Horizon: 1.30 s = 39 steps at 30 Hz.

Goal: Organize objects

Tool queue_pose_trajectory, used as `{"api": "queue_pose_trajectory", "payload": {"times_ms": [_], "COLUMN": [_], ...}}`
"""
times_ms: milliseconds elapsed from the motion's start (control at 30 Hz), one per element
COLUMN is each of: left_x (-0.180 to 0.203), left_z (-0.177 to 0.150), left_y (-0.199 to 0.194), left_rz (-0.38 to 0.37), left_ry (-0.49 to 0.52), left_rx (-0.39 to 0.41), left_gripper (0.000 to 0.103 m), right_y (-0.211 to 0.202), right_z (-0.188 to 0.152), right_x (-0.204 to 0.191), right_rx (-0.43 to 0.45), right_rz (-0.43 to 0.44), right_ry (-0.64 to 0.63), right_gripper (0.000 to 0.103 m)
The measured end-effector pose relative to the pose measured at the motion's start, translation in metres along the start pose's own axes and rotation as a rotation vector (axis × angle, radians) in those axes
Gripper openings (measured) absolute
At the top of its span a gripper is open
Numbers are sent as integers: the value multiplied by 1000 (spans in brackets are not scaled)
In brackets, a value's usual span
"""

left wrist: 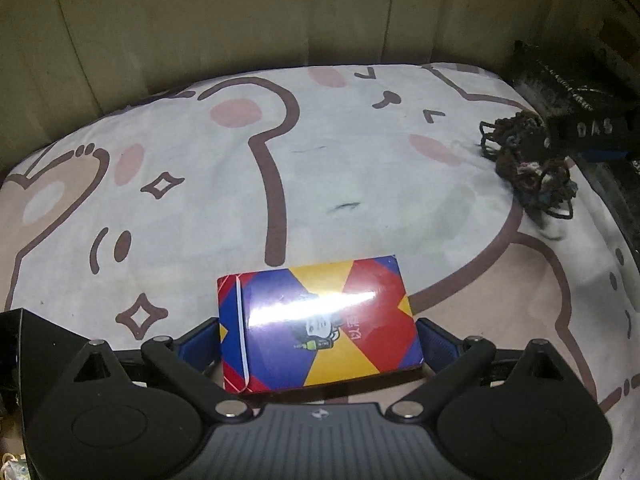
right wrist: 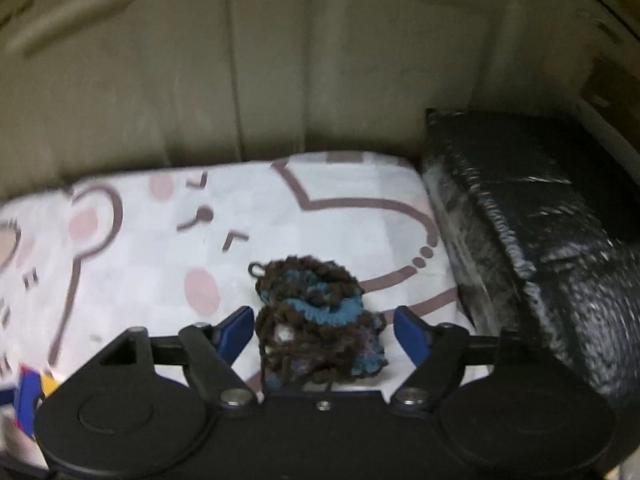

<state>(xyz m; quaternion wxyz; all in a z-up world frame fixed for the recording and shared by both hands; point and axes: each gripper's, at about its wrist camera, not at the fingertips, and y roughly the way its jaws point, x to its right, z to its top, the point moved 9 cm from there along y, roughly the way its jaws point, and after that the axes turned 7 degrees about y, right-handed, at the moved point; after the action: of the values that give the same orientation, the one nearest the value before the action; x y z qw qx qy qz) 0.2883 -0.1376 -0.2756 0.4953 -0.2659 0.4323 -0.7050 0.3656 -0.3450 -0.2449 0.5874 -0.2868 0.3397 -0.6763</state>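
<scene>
A glossy box (left wrist: 320,324) in red, blue and yellow sits between the blue pads of my left gripper (left wrist: 320,340), which is shut on its two sides just above the bear-print cloth (left wrist: 200,200). A tangle of brown and blue yarn (right wrist: 320,320) lies on the cloth (right wrist: 160,240) between the fingers of my right gripper (right wrist: 324,332), which is open with gaps on both sides. The yarn (left wrist: 528,168) and the right gripper (left wrist: 588,136) also show at the right in the left wrist view. A corner of the box (right wrist: 32,392) shows at the lower left in the right wrist view.
A dark textured block (right wrist: 540,240) borders the cloth on the right; it also shows in the left wrist view (left wrist: 568,80). A beige panelled wall (left wrist: 240,20) rises behind the cloth.
</scene>
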Motion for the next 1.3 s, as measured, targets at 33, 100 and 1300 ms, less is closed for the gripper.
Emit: {"api": "queue_pose_trajectory", "payload": {"times_ms": [33, 100, 1300], "left_x": [0, -2, -9], "left_z": [0, 1, -8], "left_y": [0, 1, -70], "left_rz": [2, 3, -50], "left_ry": [-5, -20, -99], "left_rx": [0, -1, 30], "left_gripper": [99, 99, 57], "right_y": [2, 10, -72], "right_z": [-1, -1, -61], "right_x": [1, 3, -33], "right_rx": [-4, -12, -28], "right_rz": [-7, -27, 105], "right_ry": [-13, -25, 26], "right_gripper": [83, 85, 37]}}
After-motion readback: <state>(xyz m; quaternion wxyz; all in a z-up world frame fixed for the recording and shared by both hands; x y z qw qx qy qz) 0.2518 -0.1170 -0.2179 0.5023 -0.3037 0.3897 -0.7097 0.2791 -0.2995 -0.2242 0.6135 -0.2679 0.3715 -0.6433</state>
